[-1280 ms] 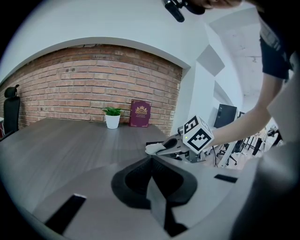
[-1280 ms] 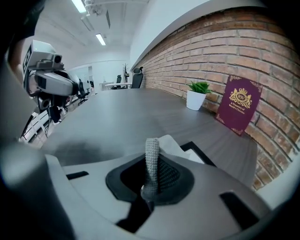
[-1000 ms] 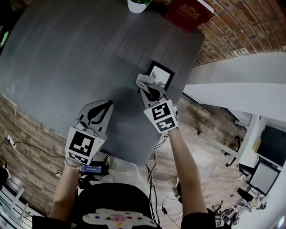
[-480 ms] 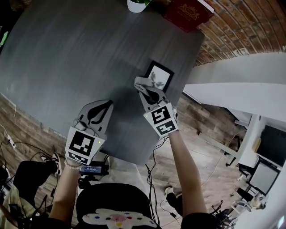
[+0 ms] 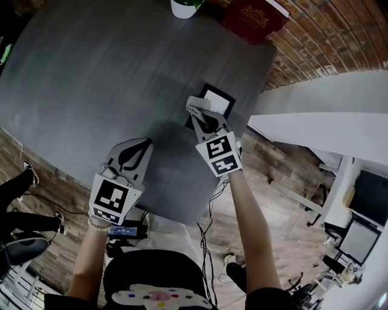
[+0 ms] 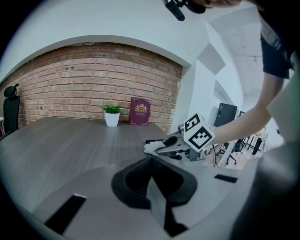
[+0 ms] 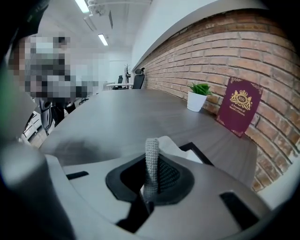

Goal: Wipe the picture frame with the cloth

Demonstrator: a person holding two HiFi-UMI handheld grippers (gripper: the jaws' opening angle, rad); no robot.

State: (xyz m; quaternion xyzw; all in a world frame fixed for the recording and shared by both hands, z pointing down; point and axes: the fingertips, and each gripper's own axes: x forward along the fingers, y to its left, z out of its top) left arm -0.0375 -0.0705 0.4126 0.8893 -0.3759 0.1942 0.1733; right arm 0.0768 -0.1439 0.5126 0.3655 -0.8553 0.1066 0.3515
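A dark grey table [image 5: 91, 72] is seen from above. The picture frame [image 5: 220, 98], black-edged with a pale inner panel, is laid flat close to the table's right edge, about midway along it. The cloth [image 5: 195, 106], pale and knitted, is clamped between the fingers of the right gripper [image 5: 200, 115]. It is pressed against the corner of the frame nearest the person, and that part of the frame is covered by it. In the right gripper view the cloth is seen standing up as a narrow fold between the two jaws, with the frame just beyond it.

The left gripper [image 5: 144, 144] is held over the table's near edge, well apart from the frame. Its fingers are brought together with nothing between them. A white plant pot [image 5: 183, 7] and a dark red book [image 5: 254, 17] are placed at the far edge.
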